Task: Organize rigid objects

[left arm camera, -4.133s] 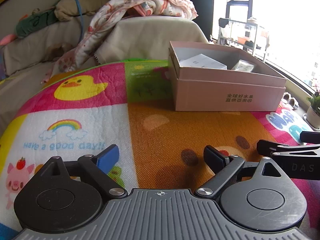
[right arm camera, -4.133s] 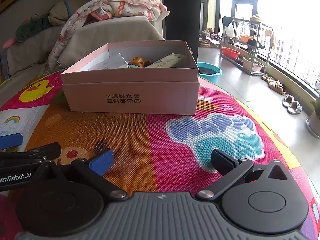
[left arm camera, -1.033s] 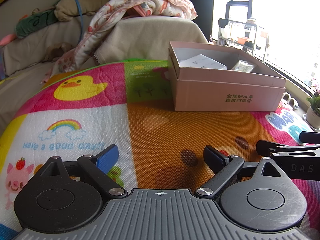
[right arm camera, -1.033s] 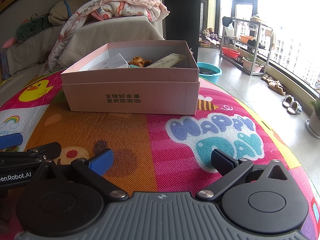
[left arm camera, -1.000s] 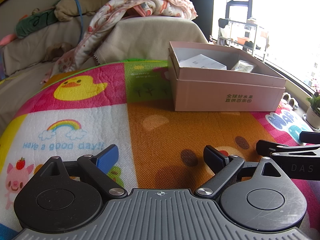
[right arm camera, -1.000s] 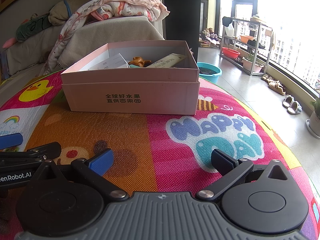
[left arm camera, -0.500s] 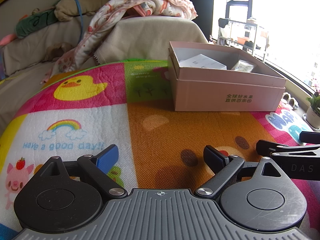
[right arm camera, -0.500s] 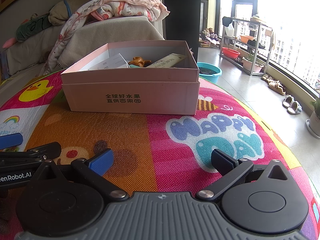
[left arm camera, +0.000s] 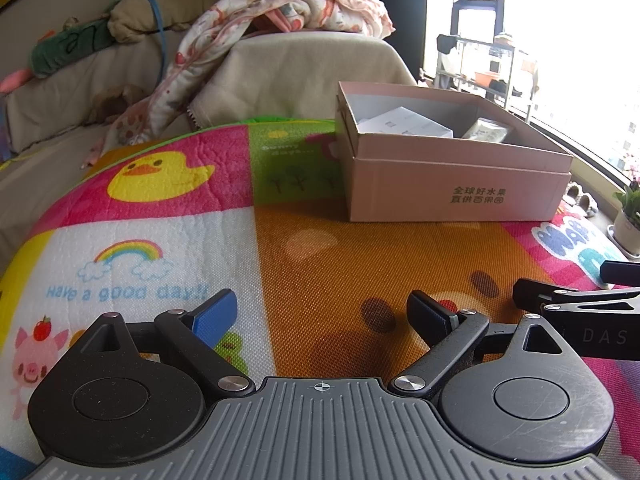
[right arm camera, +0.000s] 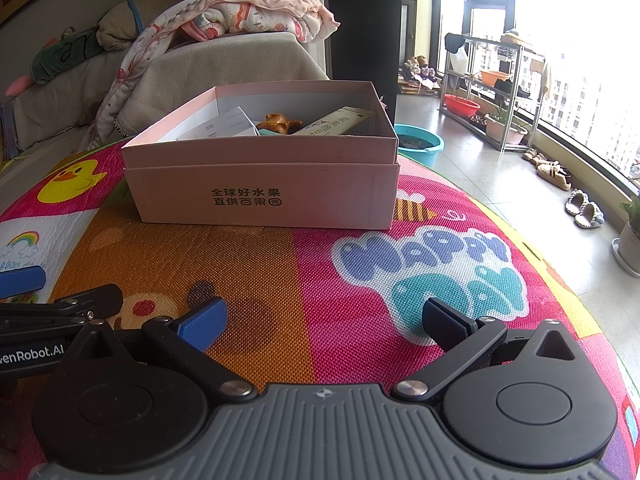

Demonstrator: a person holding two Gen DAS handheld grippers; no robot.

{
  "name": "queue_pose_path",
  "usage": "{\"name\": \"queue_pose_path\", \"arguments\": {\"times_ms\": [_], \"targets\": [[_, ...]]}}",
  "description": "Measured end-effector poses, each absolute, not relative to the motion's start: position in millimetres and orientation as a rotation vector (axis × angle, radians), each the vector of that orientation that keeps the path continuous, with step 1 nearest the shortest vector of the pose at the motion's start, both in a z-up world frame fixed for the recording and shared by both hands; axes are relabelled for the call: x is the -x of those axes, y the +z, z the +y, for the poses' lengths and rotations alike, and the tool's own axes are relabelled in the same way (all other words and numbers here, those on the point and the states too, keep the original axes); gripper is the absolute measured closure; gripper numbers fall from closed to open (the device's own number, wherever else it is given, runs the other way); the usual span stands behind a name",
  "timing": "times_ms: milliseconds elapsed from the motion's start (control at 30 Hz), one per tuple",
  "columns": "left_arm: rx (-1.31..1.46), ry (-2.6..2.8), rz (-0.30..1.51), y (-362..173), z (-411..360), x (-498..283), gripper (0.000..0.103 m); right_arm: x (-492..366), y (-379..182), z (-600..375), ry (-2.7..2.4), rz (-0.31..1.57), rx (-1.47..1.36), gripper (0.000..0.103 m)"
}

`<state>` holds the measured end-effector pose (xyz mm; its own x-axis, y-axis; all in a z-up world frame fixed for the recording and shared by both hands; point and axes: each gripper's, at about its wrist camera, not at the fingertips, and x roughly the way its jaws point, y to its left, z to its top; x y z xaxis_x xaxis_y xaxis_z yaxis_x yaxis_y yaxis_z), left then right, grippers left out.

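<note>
1. The left gripper (left arm camera: 320,314) sat low over the play mat (left arm camera: 328,264). Its two fingers were wide apart and held nothing.
2. The right gripper (right arm camera: 324,320) was just beside it, low over the same mat. Its fingers were wide apart too, and nothing was between them.
3. A pink box (right arm camera: 264,192) stood on the mat, well in front of both grippers, with its top open.
4. Inside the box were a white carton (right arm camera: 224,126), a little orange toy (right arm camera: 278,123) and a long pale packet (right arm camera: 336,123).
5. Behind the mat was a sofa (left arm camera: 296,72) with a blanket (left arm camera: 280,12) thrown over it.
</note>
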<state>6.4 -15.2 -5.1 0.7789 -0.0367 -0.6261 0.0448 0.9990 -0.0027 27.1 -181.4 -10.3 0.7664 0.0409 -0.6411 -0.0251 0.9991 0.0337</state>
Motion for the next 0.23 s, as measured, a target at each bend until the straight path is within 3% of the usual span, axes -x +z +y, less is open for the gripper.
{"name": "queue_pose_path", "arguments": {"times_ms": [233], "targets": [[-0.013, -0.044, 0.676, -5.1, -15.4, -6.2, 0.008, -27.0, -10.3, -181.3, 0.036, 0.697, -0.023, 0.0]]}}
